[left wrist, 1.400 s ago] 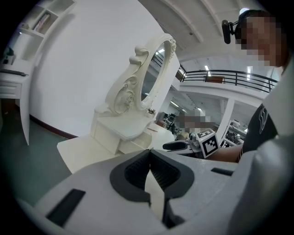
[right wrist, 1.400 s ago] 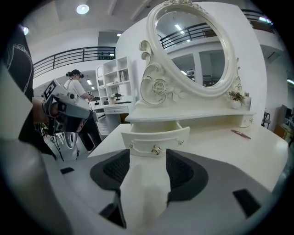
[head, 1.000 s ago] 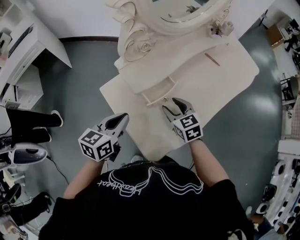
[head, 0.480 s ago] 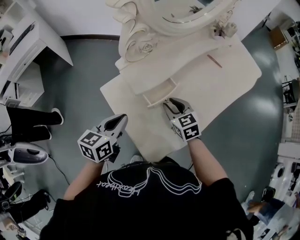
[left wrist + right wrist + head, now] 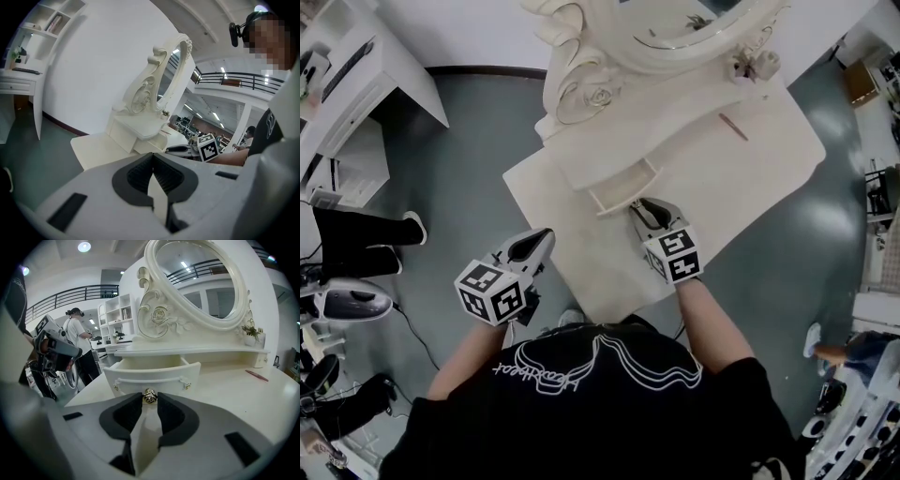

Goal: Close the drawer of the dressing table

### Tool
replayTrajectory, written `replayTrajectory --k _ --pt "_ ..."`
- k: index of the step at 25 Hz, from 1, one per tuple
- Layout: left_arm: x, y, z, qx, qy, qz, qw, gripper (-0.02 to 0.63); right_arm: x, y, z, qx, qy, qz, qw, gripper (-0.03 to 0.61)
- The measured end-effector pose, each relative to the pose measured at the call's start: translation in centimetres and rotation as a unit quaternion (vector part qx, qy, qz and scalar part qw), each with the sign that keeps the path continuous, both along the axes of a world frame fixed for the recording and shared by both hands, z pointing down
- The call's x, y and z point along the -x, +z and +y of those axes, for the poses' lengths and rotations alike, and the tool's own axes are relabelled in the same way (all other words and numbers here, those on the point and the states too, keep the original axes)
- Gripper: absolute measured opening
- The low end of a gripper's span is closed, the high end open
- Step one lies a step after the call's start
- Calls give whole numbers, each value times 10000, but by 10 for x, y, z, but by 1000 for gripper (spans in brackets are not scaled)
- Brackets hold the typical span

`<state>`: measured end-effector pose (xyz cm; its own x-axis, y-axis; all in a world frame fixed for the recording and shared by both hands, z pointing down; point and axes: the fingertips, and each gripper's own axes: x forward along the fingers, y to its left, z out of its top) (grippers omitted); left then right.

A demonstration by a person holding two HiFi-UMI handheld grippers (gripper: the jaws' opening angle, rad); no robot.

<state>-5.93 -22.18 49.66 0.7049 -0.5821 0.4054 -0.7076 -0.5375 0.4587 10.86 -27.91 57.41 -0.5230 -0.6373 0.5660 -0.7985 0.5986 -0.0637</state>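
Half closing the right gripper (image 5: pixel 149 400) on the knob (image 5: pixel 149 396) of the drawer (image 5: pixel 154 371), tips only; holding the left gripper (image 5: pixel 153 161) shut, empty. Risking slipping off or skewing the drawer while pushing.

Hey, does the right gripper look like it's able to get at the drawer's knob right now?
Probably yes. The right gripper is at the open drawer. Its jaws have just been closing, and the knob sits between their tips, seemingly pinched. Nothing stands in the way.

Head view steeply down over dressing table (image 5: pixel 750 178) — gripper views low, near-level; all share drawer (image 5: pixel 140 376).
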Motion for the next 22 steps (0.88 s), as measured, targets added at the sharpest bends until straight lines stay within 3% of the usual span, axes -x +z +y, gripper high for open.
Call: replayTrajectory --k 22 --pt "12 2 8 133 -124 -42 9998 3 8 -7 -4 -107 -62 97 9999 101"
